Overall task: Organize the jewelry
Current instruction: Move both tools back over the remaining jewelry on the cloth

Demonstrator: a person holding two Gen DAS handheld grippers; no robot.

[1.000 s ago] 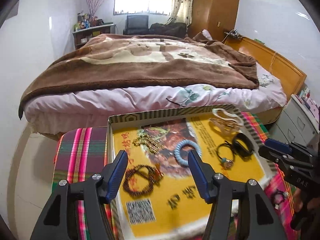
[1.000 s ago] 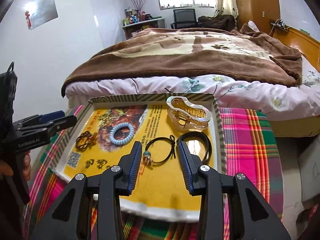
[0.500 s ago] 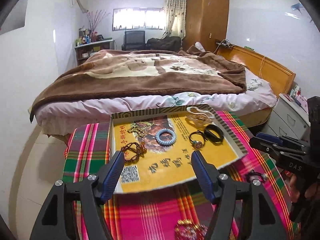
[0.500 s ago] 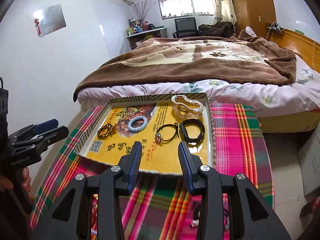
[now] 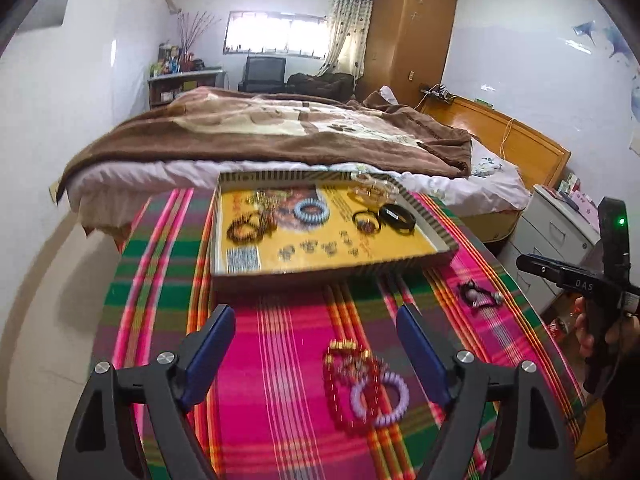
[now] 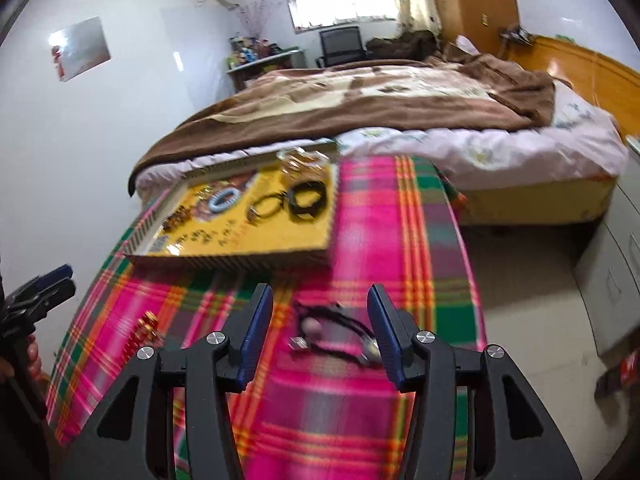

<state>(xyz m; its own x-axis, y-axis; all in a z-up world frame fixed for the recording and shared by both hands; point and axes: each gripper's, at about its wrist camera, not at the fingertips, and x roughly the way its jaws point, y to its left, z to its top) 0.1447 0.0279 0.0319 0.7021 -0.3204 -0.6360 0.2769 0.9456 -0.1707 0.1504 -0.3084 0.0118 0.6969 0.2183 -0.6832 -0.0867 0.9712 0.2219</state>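
A shallow yellow tray (image 5: 436, 236) (image 6: 240, 258) lies on the plaid tablecloth and holds several pieces: a blue coil band (image 5: 311, 210), brown beads (image 5: 248, 228), black bands (image 5: 396, 216) and a clear hair clip (image 5: 370, 188). On the cloth in front of my open, empty left gripper (image 5: 316, 344) lie a red bead bracelet (image 5: 340, 384) and a purple coil band (image 5: 380, 398). A black cord bracelet with beads (image 6: 332, 332) (image 5: 478, 294) lies between the fingers of my open, empty right gripper (image 6: 320, 326).
The plaid-covered table (image 5: 280, 420) stands against a bed with a brown blanket (image 5: 260, 128). A grey drawer unit (image 5: 560, 236) stands to the right. The table's right edge (image 6: 468, 264) drops to the floor.
Both grippers have pulled back from over the tray towards the near side of the table. The loose bracelets on the cloth have come into view. Both grippers stay open.
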